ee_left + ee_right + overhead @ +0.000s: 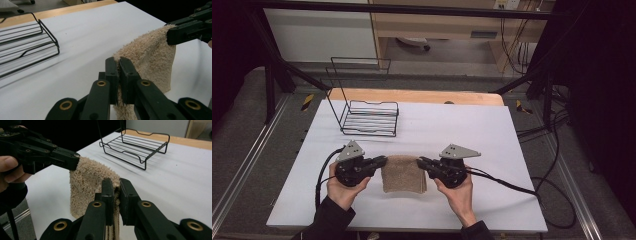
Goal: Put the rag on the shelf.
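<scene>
A beige towel (403,173) is held between the two grippers, above the white table (462,135). In the left gripper view, the left gripper (119,65) is seen clenched on one upper corner of the towel, the pile being squeezed between its two black jaws; the cloth hangs down below and to the right of them. The same grip is shown from above in the high view, where the left gripper (383,160) is borne by the left hand (343,189) at the towel's left edge.

In the right gripper view, the right gripper (115,185) is likewise seen closed on the opposite upper corner, with folded layers of the cloth pinched between its jaws and hanging beneath them. In the high view the right gripper (420,162) is carried by the right hand (457,192) at the towel's right edge. The top edge of the towel is stretched from one gripper to the other, and the rest is draped downward between them.

Beyond the grippers, farther across the table and nearer the left one, a black wire rack (369,117) is stood well apart from the towel. A wooden strip (412,96) is seen at the table's far edge.
</scene>
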### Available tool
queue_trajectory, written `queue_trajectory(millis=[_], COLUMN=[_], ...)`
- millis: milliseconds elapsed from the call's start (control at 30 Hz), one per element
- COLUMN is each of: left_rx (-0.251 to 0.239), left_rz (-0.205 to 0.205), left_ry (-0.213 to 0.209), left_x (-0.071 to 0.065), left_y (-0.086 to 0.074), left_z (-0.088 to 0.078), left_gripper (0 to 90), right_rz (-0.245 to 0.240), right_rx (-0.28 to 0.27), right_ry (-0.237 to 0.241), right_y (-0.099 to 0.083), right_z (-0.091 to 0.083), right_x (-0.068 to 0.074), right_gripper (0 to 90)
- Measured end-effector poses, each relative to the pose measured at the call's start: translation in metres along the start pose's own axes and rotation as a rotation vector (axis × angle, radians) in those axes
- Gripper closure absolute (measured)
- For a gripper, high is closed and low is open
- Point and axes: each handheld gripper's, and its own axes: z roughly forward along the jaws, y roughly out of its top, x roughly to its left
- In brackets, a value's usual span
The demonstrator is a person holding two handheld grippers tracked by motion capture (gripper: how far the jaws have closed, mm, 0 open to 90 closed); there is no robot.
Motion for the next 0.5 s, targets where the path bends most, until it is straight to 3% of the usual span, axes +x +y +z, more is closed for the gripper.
queue_trajectory(millis=[500], left_rx=[-0.057], left_rz=[-0.003], left_ry=[0.042], left_x=[0.017], left_y=[0.019], left_z=[-0.019], left_gripper=[85.3], right_rz=[-0.05], right_rx=[-0.05], right_ry=[-0.01], right_y=[0.033], right_z=[0.012], right_x=[0.012], right_gripper=[83.2])
